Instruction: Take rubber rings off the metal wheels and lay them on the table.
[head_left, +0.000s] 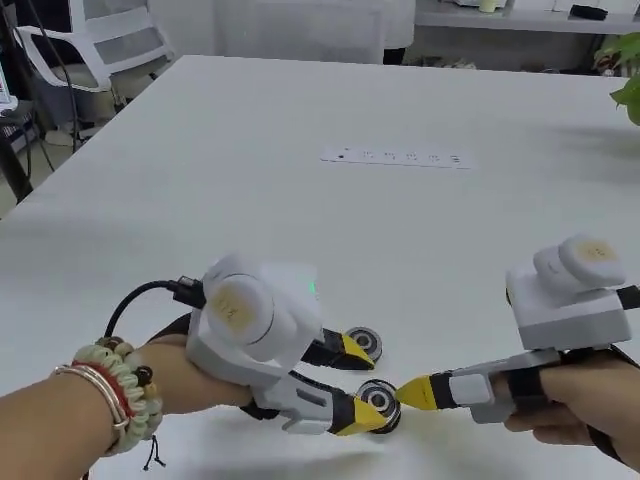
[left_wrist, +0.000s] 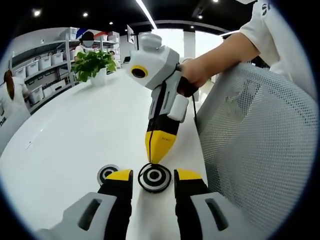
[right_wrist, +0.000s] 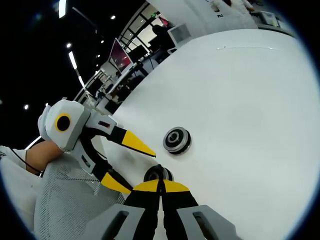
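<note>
Two metal wheels lie flat on the white table (head_left: 300, 110), faces up and axles upright. One wheel (left_wrist: 155, 177) sits between the left gripper (head_left: 360, 381)'s spread fingers (left_wrist: 120, 176), its black rubber ring (left_wrist: 141, 179) on the rim. Whether either finger touches it is hard to tell. The second wheel (left_wrist: 106, 173) lies just outside the fingers, beside one yellow tip.

Right gripper (head_left: 412, 392) comes in opposite, fingers pressed together, tips at the first wheel's rim. In the right gripper view the tips cover the near half of that wheel, so whether they nip the ring cannot be made out.

Around:
- A socket strip (head_left: 395, 157) is set in the table, well beyond both grippers.
- A mesh chair back (left_wrist: 255, 140) stands close beside the left gripper.
- A potted plant (left_wrist: 92, 62) stands at the far table edge.
- A beaded bracelet (head_left: 120, 385) is on the left wrist.
</note>
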